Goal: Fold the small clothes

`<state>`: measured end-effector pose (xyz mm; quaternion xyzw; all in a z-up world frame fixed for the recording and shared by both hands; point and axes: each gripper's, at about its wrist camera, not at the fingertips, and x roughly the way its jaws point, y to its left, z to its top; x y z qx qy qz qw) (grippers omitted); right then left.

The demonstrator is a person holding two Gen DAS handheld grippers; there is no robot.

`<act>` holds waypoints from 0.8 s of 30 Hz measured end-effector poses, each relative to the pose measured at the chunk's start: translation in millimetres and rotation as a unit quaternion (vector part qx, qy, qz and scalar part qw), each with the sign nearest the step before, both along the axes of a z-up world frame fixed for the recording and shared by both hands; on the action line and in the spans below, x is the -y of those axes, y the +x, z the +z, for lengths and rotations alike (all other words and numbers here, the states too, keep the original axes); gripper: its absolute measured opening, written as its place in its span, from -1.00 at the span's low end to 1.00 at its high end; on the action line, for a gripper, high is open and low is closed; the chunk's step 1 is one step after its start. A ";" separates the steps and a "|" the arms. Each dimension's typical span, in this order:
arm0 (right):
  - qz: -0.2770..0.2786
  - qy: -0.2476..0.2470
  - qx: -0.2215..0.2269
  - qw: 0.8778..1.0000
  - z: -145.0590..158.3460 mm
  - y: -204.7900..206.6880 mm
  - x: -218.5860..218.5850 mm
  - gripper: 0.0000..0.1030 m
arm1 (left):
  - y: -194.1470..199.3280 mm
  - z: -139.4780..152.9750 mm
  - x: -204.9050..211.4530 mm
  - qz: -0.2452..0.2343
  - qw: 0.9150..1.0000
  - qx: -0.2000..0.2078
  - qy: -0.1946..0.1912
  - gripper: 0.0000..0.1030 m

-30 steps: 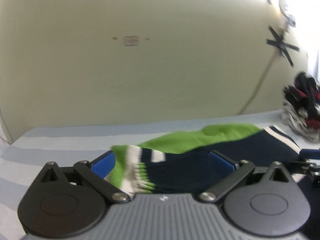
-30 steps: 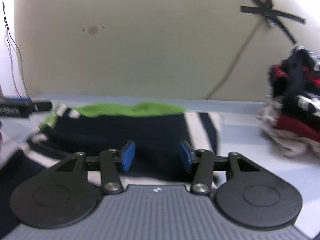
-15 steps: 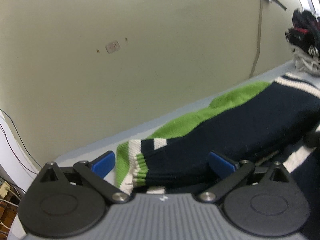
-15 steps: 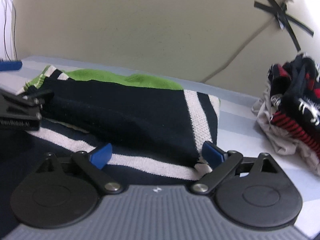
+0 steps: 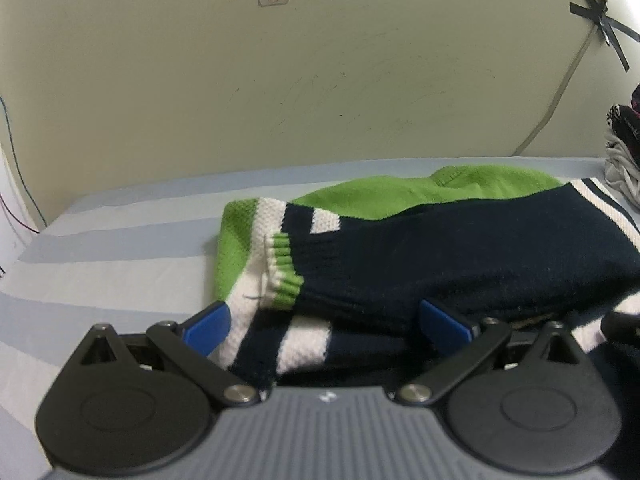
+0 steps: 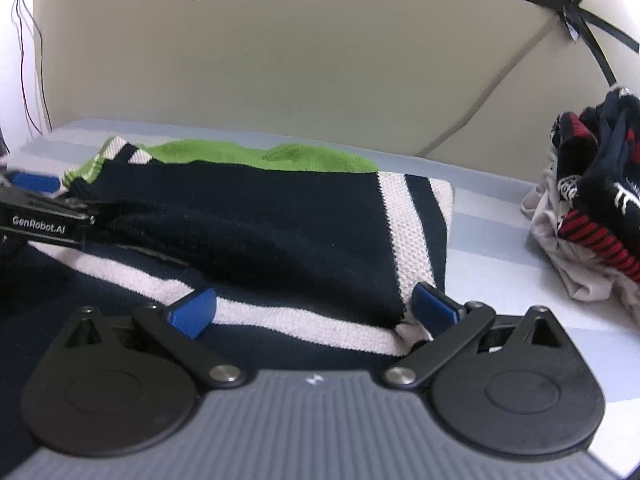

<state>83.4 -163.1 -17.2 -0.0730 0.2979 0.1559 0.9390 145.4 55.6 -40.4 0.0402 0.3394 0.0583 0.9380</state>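
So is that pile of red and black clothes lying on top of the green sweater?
No, the pile of clothes sits apart to the right of the sweater, with bare striped sheet between them.

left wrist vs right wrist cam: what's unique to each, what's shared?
Left wrist only: the sweater's ribbed green-and-white cuff and the open left gripper from behind.
Right wrist only: most of the clothes pile, the sweater's folded right edge, and the open right gripper from behind.
Both: the sweater, the striped sheet, the wall and the taped cable.
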 end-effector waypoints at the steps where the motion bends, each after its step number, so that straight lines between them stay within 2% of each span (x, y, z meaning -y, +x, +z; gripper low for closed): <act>1: 0.000 0.001 0.000 1.000 0.0 0.4 0.0 1.00 | -3.2 -1.0 2.0 -0.001 1.000 -0.002 0.007 1.00; 4: 0.002 0.017 -0.001 1.000 0.5 1.4 3.5 1.00 | -12.8 -2.1 5.4 -0.001 1.000 -0.005 0.017 1.00; 7: 0.003 0.054 -0.003 0.999 1.9 2.3 12.5 1.00 | -19.2 -4.0 4.4 0.004 1.000 -0.012 0.015 1.00; 10: 0.005 0.093 -0.005 0.996 2.7 1.9 23.9 1.00 | -26.6 -3.3 7.2 0.019 0.999 -0.006 0.031 1.00; 15: 0.006 0.145 -0.010 0.989 3.3 1.0 38.5 1.00 | -44.5 -5.8 33.0 0.016 0.992 0.022 0.127 1.00; 18: 0.006 0.157 -0.010 0.988 3.4 -0.1 40.9 1.00 | -52.0 -12.5 53.0 0.005 0.979 0.036 0.202 1.00; 20: 0.006 0.159 -0.010 0.987 3.5 -0.6 40.6 1.00 | -55.5 -14.7 59.7 -0.004 0.974 0.043 0.224 1.00; 22: 0.007 0.162 -0.010 0.987 3.7 -1.0 41.1 1.00 | -55.0 -13.5 57.2 -0.006 0.975 0.042 0.216 1.00; 24: 0.008 0.169 -0.011 0.986 3.7 -0.9 43.6 1.00 | -53.8 -10.0 48.6 -0.004 0.982 0.035 0.185 1.00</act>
